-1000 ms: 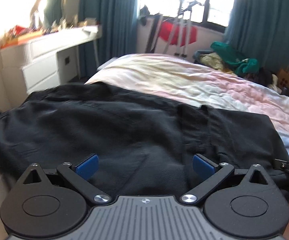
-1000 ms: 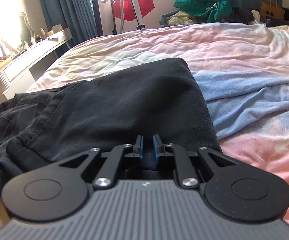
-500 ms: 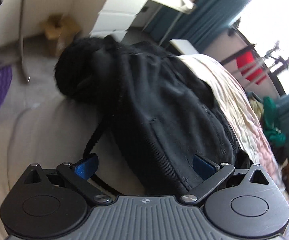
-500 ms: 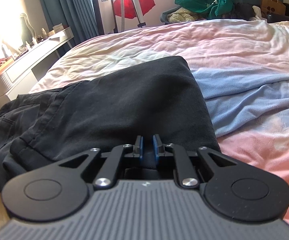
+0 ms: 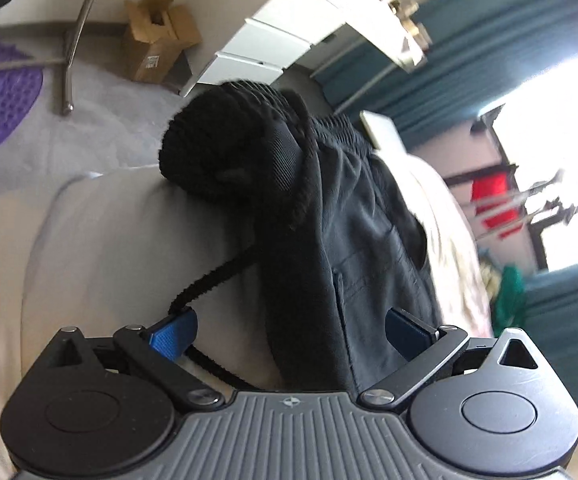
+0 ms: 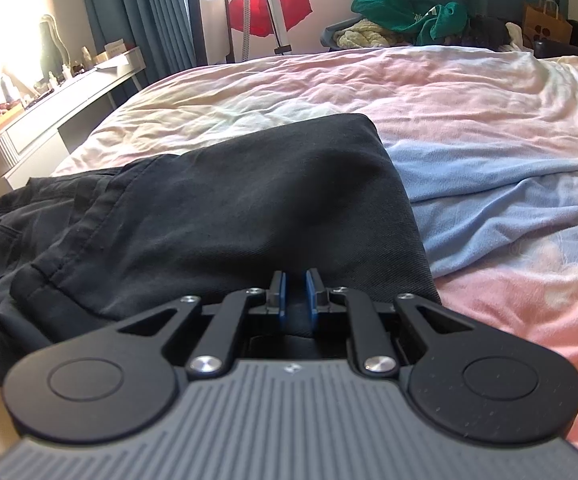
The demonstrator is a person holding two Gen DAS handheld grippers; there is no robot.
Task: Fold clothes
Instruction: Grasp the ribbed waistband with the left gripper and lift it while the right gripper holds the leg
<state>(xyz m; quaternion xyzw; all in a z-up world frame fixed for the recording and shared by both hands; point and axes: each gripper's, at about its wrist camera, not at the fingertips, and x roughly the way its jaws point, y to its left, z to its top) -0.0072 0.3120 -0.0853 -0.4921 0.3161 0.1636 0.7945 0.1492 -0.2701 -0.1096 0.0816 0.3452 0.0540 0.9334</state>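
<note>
Right tool (image 6: 293, 294) clamps hem | black trousers (image 6: 217, 200) folded, wrinkled, drawcord loose

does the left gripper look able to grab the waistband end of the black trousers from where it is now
Probably yes. The left gripper is open and points along the black trousers; the bunched waistband hangs over the bed edge ahead, nothing between. The drawstring loops by the left fingertip and might snag.

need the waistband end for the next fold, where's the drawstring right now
In the left wrist view the drawstring trails from the black trousers over the bed edge to the open left gripper, touching its left finger.
</note>
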